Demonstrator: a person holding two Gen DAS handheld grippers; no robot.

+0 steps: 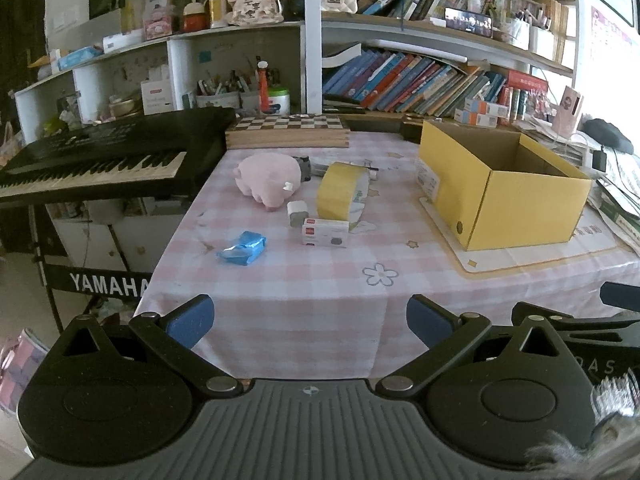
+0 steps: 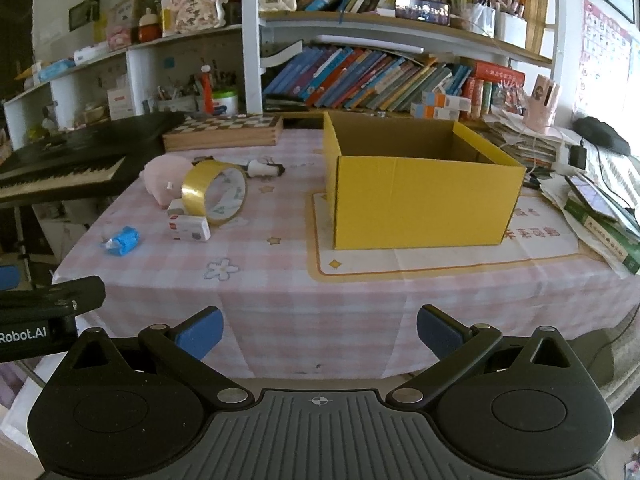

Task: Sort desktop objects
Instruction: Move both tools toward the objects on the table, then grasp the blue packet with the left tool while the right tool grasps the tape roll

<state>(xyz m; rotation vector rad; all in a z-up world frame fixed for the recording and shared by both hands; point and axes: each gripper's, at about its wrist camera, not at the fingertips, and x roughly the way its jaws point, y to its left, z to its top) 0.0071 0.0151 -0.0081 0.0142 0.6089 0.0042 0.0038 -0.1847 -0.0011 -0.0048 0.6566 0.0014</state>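
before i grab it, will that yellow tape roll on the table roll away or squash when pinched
The yellow tape roll stands tilted on its edge, leaning near the small white box, so a nudge may well roll or topple it. It looks like a wide hollow ring, probably light. Pinching across the band seems steadier than squeezing the ring, which might flex.

An open yellow cardboard box [image 2: 420, 204] stands upright on a cream mat with an orange border [image 2: 440, 256], its flaps out of sight and its brown inside bare where visible. Well apart to its left lies a loose cluster. A pink plush pig [image 1: 269, 178] lies on its side. Just beside it a wide roll of yellow tape [image 2: 214, 192] stands on edge, tilted. A small white plug adapter [image 1: 297, 213] and a flat white box with a red label [image 1: 325, 232] rest against the roll's near side. A crumpled blue foil packet [image 1: 242, 249] lies alone, nearer the table edge.
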